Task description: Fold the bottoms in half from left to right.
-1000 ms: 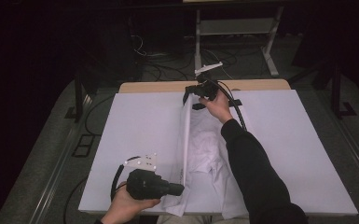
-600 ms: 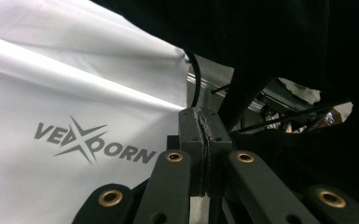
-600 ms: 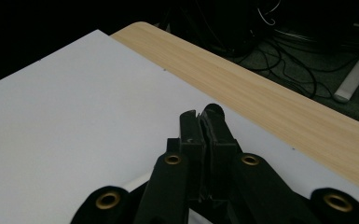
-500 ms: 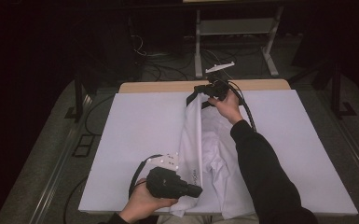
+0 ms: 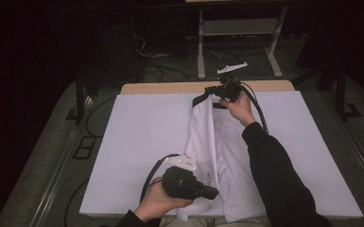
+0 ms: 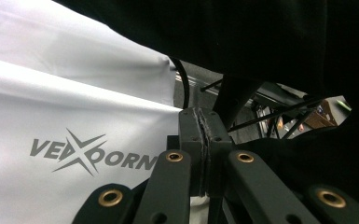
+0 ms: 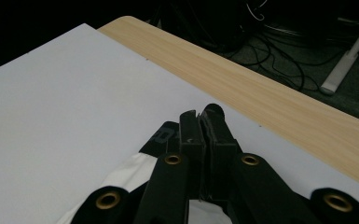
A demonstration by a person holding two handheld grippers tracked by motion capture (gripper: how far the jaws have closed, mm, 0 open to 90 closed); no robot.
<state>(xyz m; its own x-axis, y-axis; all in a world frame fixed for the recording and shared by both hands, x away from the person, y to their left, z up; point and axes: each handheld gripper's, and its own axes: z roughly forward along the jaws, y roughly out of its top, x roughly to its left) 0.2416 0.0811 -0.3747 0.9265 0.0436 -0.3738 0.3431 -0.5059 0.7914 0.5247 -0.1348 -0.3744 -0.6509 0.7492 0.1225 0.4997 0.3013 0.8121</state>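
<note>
Both tools shifted rightward since earlier, left tool (image 5: pixel 213 192) and right tool (image 5: pixel 207 96) each clamping one white garment (image 5: pixel 227 156)

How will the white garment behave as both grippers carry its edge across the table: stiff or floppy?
Probably floppy: the white garment creases and sags between the left gripper and right gripper. Likely light, since pinched edges lift it. Its smooth sheen suggests it may slide on the table cover.

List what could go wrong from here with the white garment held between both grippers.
1. The left gripper pinches the white garment by a thin edge, so the cloth may slip out under tension.
2. The right gripper grips near the black collar, which may stretch.
3. The hem overhangs the table edge and may drag off.
</note>
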